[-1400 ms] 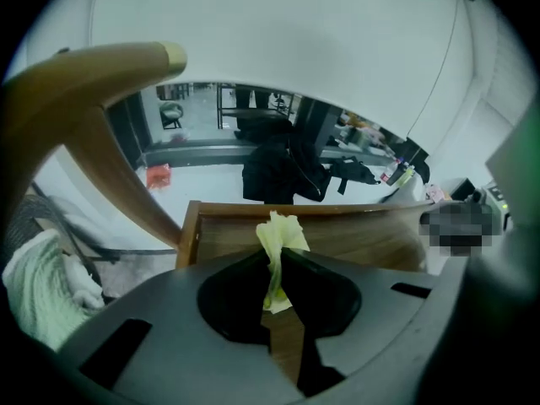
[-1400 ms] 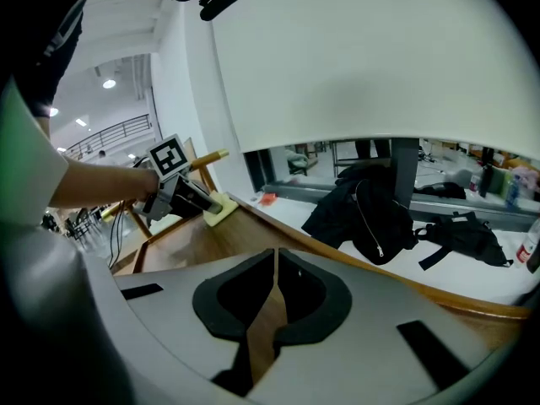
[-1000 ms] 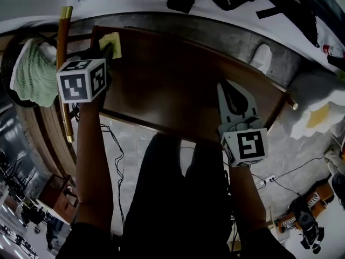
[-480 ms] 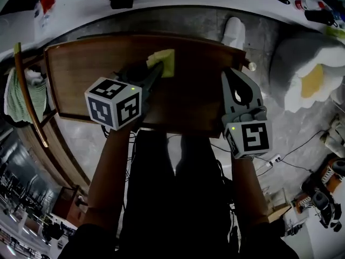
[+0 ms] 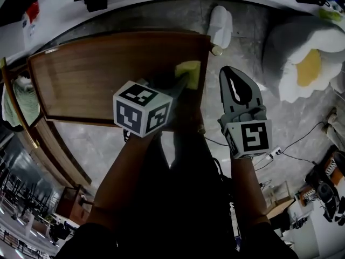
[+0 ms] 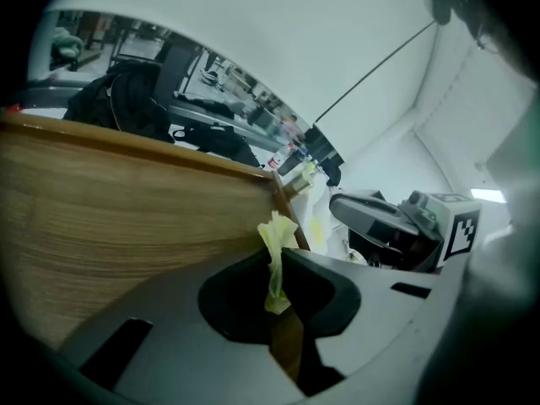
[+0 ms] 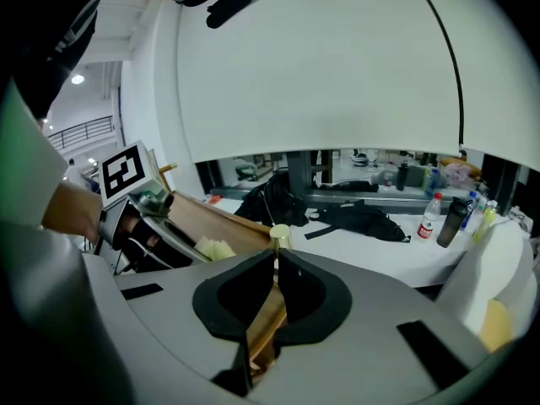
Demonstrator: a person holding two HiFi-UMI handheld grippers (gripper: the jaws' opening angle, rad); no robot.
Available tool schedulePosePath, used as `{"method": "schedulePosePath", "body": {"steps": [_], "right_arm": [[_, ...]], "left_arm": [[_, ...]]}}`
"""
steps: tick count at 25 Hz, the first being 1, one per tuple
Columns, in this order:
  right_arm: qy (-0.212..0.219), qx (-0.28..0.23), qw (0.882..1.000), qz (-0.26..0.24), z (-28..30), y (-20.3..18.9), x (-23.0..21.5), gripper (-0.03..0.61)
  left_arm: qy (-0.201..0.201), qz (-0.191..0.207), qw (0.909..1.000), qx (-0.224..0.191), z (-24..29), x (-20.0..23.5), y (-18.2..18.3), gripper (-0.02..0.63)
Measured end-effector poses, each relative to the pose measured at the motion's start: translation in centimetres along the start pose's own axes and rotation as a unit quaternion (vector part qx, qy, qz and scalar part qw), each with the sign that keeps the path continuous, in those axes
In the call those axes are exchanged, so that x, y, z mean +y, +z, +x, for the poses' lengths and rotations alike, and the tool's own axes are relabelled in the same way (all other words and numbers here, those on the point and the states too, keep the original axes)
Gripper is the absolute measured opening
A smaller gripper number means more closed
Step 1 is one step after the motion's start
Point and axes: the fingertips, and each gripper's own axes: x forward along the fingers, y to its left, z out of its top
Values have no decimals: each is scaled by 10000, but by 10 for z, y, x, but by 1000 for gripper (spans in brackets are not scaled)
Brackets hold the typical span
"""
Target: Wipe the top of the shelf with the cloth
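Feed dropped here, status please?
Left tool shut on cloth, at shelf top's right end. Right tool shut, empty, beside shelf. Nothing else on top.

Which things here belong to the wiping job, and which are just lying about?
For the job:
cloth
shelf
left gripper, shut on the cloth

Lying about:
green towel
white and yellow cushion
bottle
black bag

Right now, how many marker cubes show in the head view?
2, none apparently hidden: one cube on the left claw over the shelf's front edge, one cube on the right claw beside the shelf.
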Motion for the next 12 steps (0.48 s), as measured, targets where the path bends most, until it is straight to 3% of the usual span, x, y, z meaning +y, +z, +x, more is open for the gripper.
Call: {"method": "schedulePosePath", "body": {"steps": [12], "right_arm": [[330,-28,9994,-89,5,3,31,26]], "left_arm": [[102,163,9998,80,0,4,-2,37]]}}
